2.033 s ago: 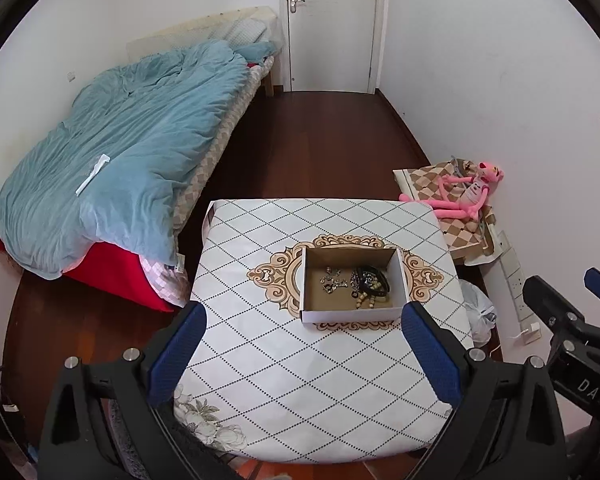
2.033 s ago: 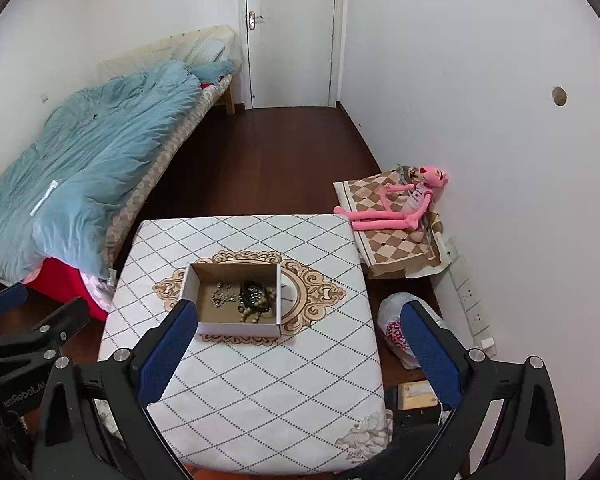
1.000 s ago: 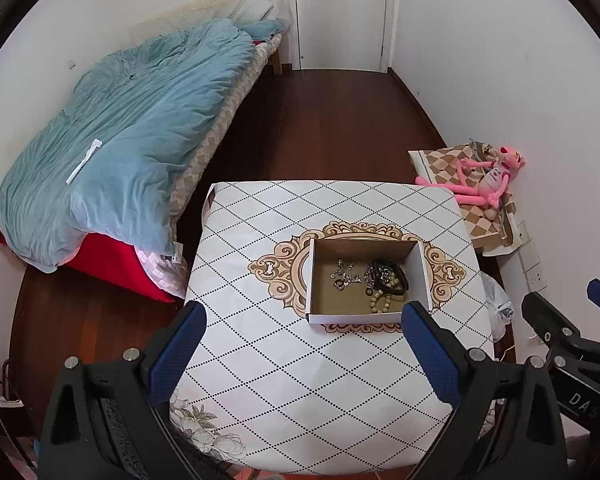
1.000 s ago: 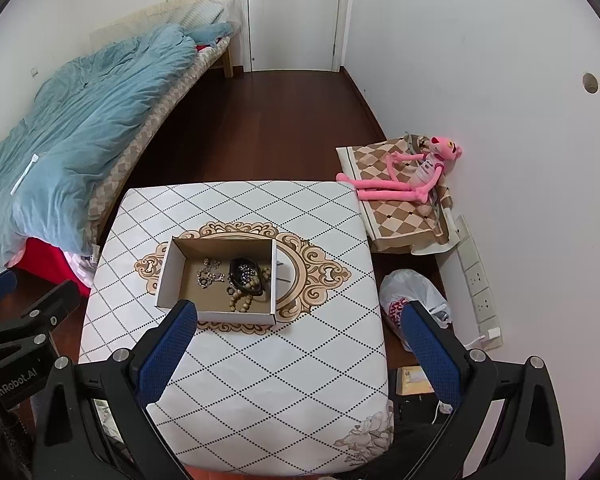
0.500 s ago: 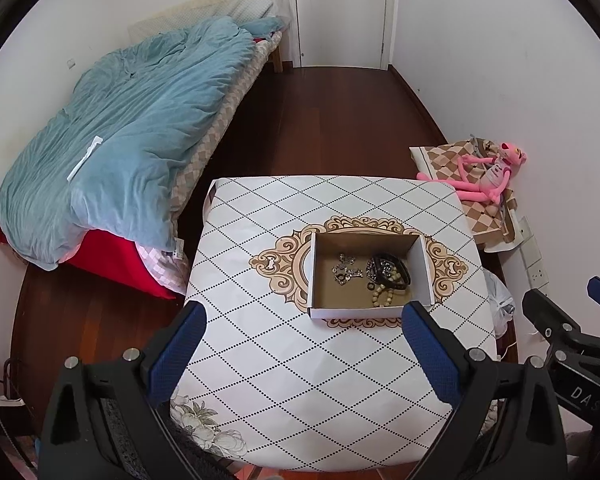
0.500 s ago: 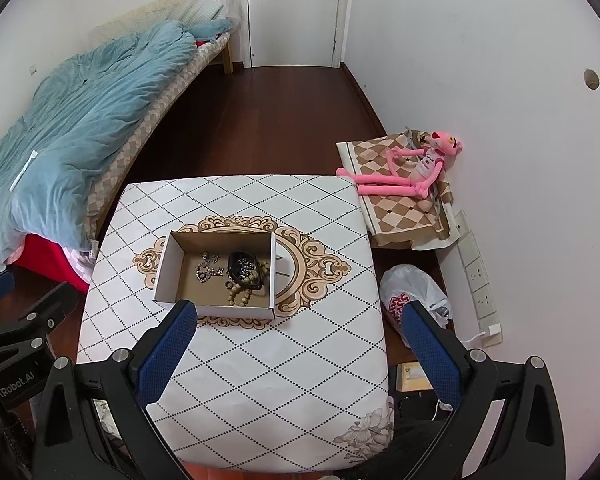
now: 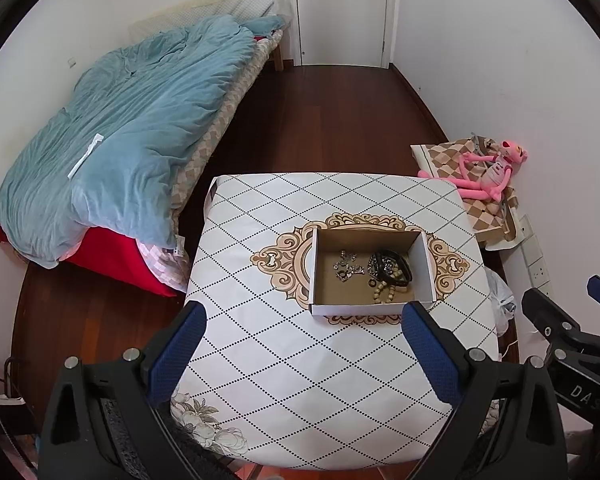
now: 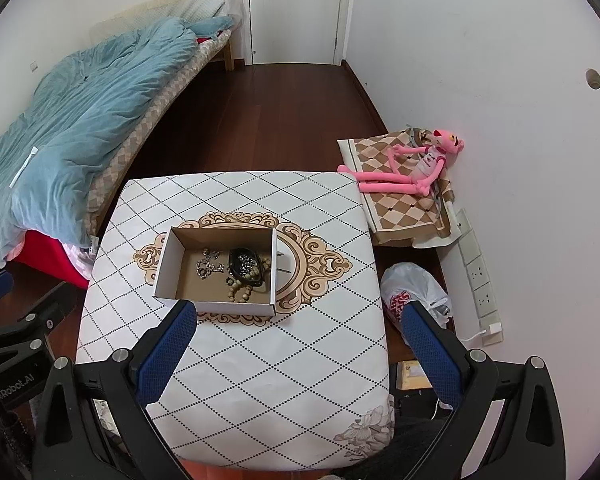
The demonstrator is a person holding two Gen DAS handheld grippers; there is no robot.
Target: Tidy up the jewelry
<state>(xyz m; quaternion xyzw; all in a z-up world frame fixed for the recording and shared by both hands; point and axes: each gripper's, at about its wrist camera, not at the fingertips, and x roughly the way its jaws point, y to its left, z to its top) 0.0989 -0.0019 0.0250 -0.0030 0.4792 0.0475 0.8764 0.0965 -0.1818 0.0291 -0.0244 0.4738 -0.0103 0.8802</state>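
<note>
Presently both grippers, left gripper (image 7: 302, 350) and right gripper (image 8: 300, 350), spread wide, empty, above table (image 7: 300, 400). Jewelry (image 7: 374, 270) tangled in cardboard box (image 7: 426, 264): light, limp, snag-prone; pinch black bracelet (image 8: 246, 266) rim.

A box (image 7: 370, 307) is set at the middle of the worktop (image 7: 300, 380), with jewelry (image 7: 384, 268) lying inside it. A bed (image 7: 120, 132) is placed to the left, a plush toy (image 7: 484, 172) on the floor to the right, and a door (image 7: 342, 12) behind.
</note>
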